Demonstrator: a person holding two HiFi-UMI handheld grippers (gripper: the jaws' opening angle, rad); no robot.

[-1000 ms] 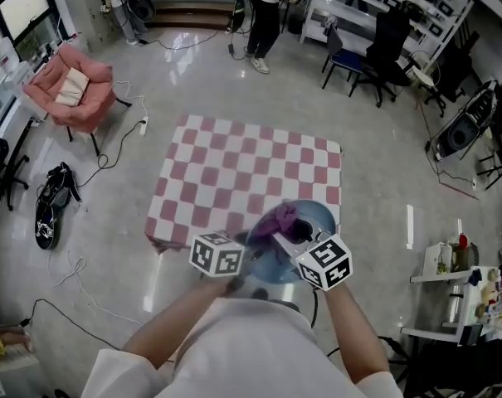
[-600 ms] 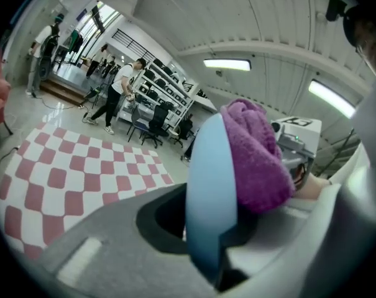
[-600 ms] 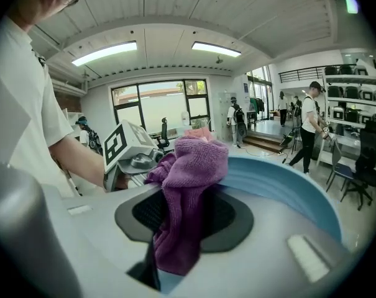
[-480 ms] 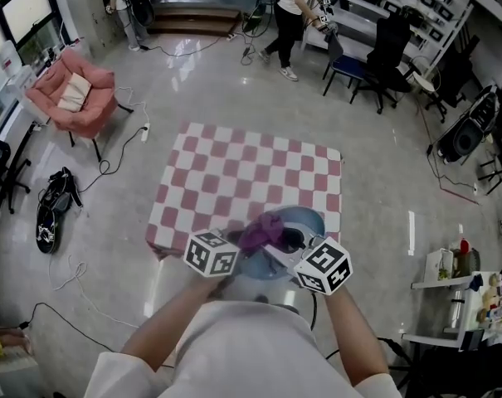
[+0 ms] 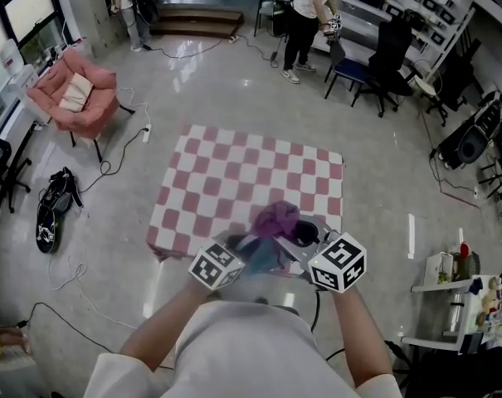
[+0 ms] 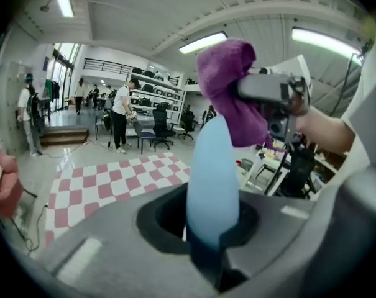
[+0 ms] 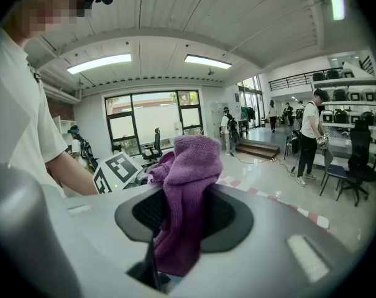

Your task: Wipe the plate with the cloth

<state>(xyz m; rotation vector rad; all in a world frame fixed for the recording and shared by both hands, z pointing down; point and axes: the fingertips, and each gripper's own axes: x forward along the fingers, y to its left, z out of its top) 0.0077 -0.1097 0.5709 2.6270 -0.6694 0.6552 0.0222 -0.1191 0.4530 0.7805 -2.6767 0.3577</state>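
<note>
Close to the person, the left gripper [image 6: 210, 238] is clamped on the rim of the pale blue plate [image 6: 212, 172], which stands on edge above the table's near edge, toward its near right corner. Just to its right, the right gripper [image 7: 174, 244] is closed on the purple cloth [image 7: 186, 179], whose bunched end presses against the plate's upper part. Beyond them spreads the pink-and-white checked table [image 5: 234, 172]. A pink armchair [image 5: 72, 89] stands well off to the left.
</note>
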